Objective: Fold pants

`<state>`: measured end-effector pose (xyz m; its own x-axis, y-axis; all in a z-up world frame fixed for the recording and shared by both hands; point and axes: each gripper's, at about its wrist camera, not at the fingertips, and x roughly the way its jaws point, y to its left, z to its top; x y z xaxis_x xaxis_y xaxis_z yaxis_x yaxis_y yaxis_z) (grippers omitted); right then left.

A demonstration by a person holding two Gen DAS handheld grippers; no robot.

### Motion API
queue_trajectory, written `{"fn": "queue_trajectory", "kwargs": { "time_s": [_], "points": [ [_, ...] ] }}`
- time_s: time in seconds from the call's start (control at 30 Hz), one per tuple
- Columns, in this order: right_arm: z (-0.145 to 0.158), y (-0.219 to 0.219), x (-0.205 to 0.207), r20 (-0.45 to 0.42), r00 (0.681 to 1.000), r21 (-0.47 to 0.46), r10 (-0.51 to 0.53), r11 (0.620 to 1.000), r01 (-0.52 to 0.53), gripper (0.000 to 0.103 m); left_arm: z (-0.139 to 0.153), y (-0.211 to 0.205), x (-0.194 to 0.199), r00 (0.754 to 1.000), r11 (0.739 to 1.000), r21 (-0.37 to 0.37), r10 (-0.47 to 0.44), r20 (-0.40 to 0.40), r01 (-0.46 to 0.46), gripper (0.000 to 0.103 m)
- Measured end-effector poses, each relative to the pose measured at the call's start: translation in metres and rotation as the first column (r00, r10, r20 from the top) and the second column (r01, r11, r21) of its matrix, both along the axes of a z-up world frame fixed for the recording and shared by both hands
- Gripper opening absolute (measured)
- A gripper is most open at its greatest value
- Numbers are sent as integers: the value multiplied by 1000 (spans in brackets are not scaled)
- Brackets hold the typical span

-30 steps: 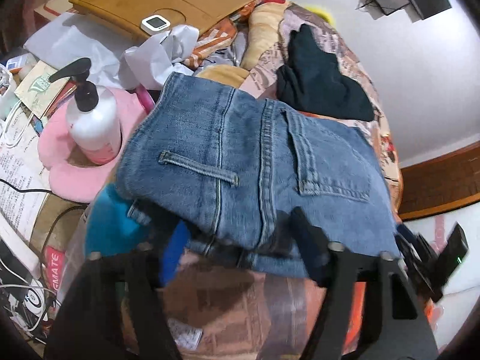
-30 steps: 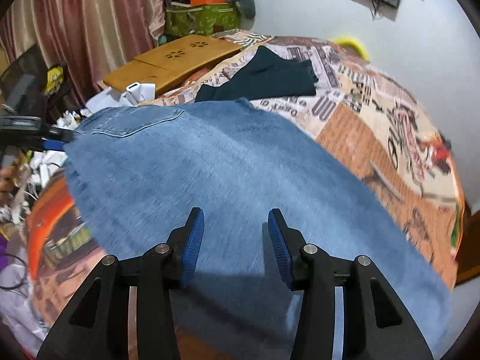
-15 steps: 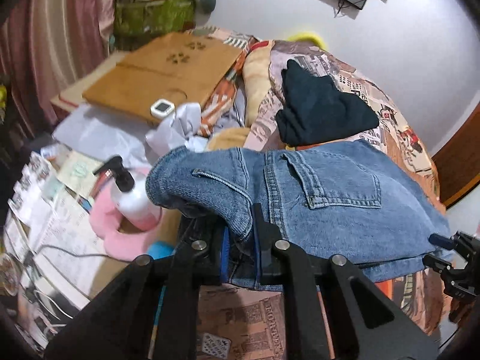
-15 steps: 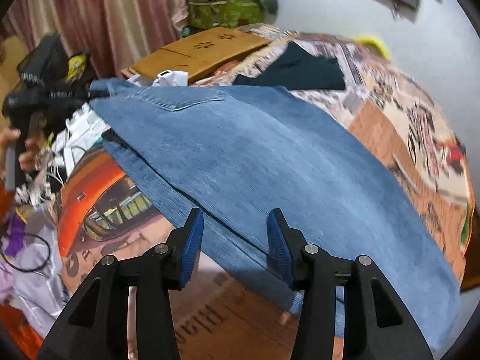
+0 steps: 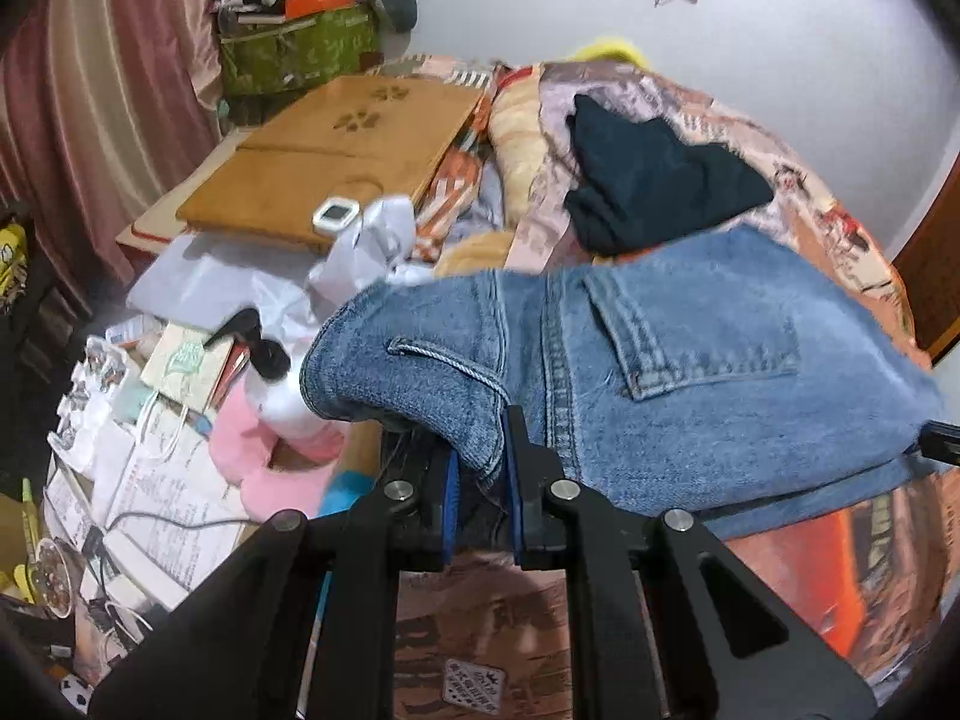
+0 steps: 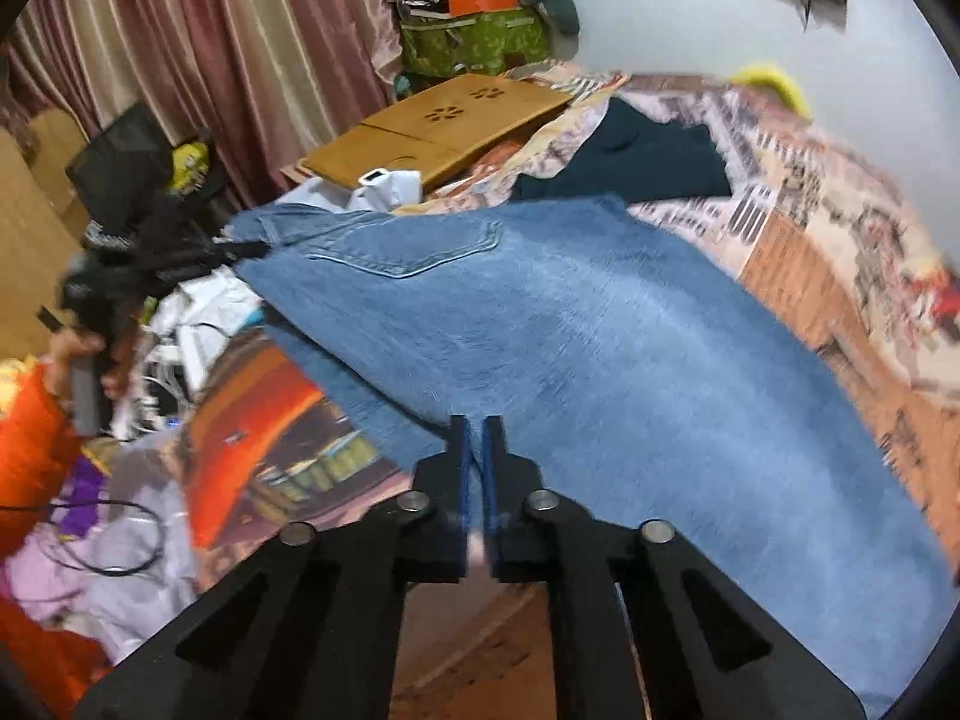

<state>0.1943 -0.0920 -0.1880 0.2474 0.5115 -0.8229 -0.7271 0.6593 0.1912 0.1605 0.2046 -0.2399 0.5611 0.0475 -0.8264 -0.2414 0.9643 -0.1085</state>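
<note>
One pair of blue jeans (image 5: 690,360) is held stretched above the patterned bed (image 6: 840,252), back pocket up. The waistband is pinched by the left tongs (image 5: 480,468), and the edge of a leg is pinched by the right tongs (image 6: 478,468), pressed together on the denim. Behind the jeans, one dark garment (image 5: 648,180) lies on the bed. Beside the bed, one white pump bottle (image 5: 282,384) stands in a pink holder (image 5: 264,456) near a wooden lap tray (image 5: 324,162). No writing can be read.
</note>
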Motion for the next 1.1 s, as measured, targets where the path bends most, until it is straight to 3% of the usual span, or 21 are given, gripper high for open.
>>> {"fn": "queue_trajectory", "kwargs": {
  "time_s": [0.1, 0.27, 0.33, 0.37, 0.43, 0.53, 0.67, 0.73, 0.83, 0.9, 0.97, 1.1],
  "points": [
    [-8, 4, -9, 0, 1000, -42, 23, 999, -23, 2, -28, 0, -2, 999, 999, -44, 3, -49, -5, 15],
    [16, 0, 3, 38, 999, 43, -26, 999, 25, 8, -34, -10, -10, 999, 1000, 16, 4, -44, -4, 19],
    [26, -1, 19, 71, 993, 82, -90, 993, 84, 24, -31, -9, -11, 999, 1000, 16, 7, -52, -7, 23],
    [27, -1, 25, 83, 990, 92, -116, 990, 108, 40, -29, -8, -13, 998, 1000, 13, 7, -55, -6, 25],
    [25, -3, 41, 96, 978, 104, -184, 979, 174, 55, -25, -6, -18, 998, 1000, 21, 7, -58, -6, 32],
    [6, -7, 68, 43, 967, 70, -252, 966, 249, 56, -15, -6, -29, 998, 998, 68, 12, -62, -8, 45],
    [-28, -33, 89, -30, 939, -28, -344, 939, 343, 56, -3, -3, -41, 998, 995, 99, 12, -69, -5, 51],
    [-36, -59, 85, -57, 926, 2, -373, 928, 373, 56, 6, -1, -42, 998, 993, 119, 21, -56, -14, 67],
    [-31, -90, 66, -39, 914, 27, -405, 914, 406, 56, 23, 1, -37, 1000, 991, 132, 26, -5, -25, 83],
    [-29, -110, 55, -52, 900, 34, -432, 900, 434, 58, 32, -1, -26, 1000, 991, 129, 19, 12, -21, 84],
    [-33, -128, 48, -84, 880, 27, -468, 881, 472, 71, 40, -9, -8, 1000, 991, 133, -2, 20, -1, 85],
    [-39, -169, 39, -125, 840, 22, -528, 845, 535, 76, 48, -40, 29, 996, 988, 131, -85, 30, 81, 88]
  ]
}}
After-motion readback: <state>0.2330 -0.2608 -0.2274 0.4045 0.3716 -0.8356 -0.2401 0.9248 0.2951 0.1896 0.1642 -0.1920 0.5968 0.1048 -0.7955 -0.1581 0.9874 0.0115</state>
